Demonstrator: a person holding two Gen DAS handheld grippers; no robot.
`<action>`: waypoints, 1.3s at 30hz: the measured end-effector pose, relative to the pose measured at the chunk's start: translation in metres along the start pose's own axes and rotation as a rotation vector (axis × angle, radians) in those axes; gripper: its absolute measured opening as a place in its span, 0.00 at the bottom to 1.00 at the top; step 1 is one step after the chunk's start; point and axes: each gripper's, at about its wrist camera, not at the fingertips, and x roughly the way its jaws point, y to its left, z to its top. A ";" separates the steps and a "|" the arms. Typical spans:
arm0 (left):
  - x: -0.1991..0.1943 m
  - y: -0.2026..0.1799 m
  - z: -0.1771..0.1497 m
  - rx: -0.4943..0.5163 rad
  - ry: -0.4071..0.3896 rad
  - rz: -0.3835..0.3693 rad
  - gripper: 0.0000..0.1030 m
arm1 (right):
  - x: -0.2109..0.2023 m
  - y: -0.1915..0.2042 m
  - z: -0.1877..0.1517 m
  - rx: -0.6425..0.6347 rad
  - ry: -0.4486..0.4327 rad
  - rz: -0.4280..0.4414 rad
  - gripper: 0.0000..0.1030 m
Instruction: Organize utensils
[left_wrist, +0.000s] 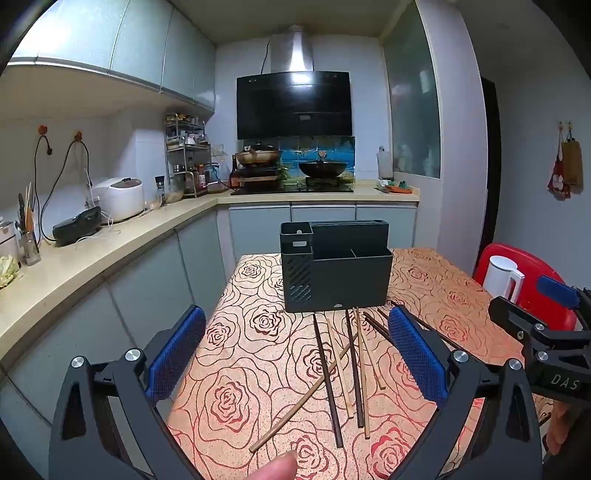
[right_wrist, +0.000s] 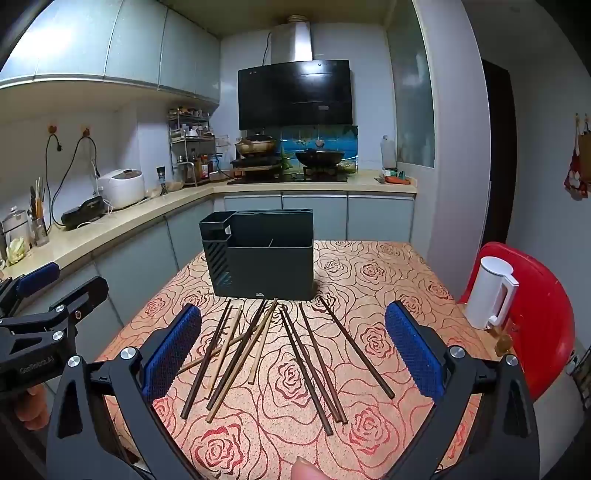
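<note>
Several dark and light wooden chopsticks (right_wrist: 280, 354) lie scattered on the rose-patterned table (right_wrist: 369, 273), also in the left wrist view (left_wrist: 345, 369). A dark grey utensil holder (right_wrist: 264, 258) with several compartments stands behind them, also in the left wrist view (left_wrist: 336, 267). My left gripper (left_wrist: 295, 354) is open and empty, above the table's near left part. My right gripper (right_wrist: 293, 350) is open and empty, above the chopsticks. Each gripper shows at the other view's edge.
A white kettle (right_wrist: 491, 291) stands at the table's right edge by a red chair (right_wrist: 546, 314). A kitchen counter (left_wrist: 92, 251) with a rice cooker (left_wrist: 118, 197) runs along the left. A stove with pans sits at the back.
</note>
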 end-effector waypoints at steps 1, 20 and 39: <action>0.001 -0.001 0.000 0.000 0.001 0.001 0.93 | -0.001 0.001 0.001 -0.001 0.000 0.000 0.94; 0.009 -0.005 -0.006 0.002 0.008 0.006 0.93 | -0.003 0.001 0.002 0.002 -0.003 0.000 0.94; 0.010 -0.007 -0.009 -0.002 0.015 0.000 0.93 | -0.006 0.003 0.004 0.002 0.000 -0.001 0.94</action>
